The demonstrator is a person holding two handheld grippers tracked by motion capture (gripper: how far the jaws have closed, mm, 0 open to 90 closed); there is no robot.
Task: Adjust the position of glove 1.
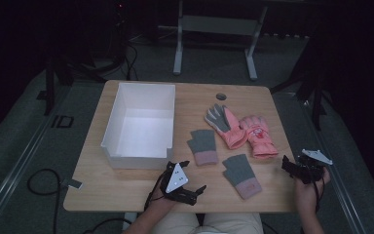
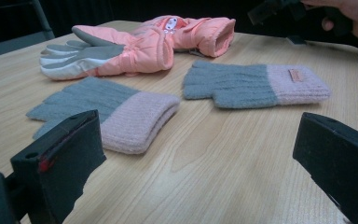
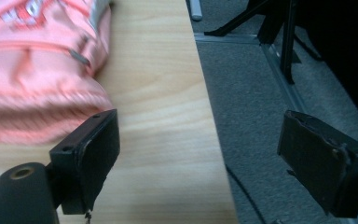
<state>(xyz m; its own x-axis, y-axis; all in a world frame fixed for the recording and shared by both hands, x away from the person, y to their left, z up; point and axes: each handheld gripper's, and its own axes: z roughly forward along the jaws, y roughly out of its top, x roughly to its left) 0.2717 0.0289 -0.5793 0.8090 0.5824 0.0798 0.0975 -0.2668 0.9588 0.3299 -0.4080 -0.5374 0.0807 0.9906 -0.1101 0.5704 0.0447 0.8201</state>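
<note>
A: Where were the gloves?

B: Spread over the table. Two pink ski gloves lay overlapping at the right, two grey knit gloves closer to the person, and a white box sat to the left.

A: And the grippers?

B: Left gripper sat low by the near edge, jaws wide apart, holding nothing. Right gripper was at the right edge beside a pink cuff, gaping too.

dim room; a wooden worktop stands on grey carpet floor, a metal-legged table frame behind, black cables trailing left.
</note>
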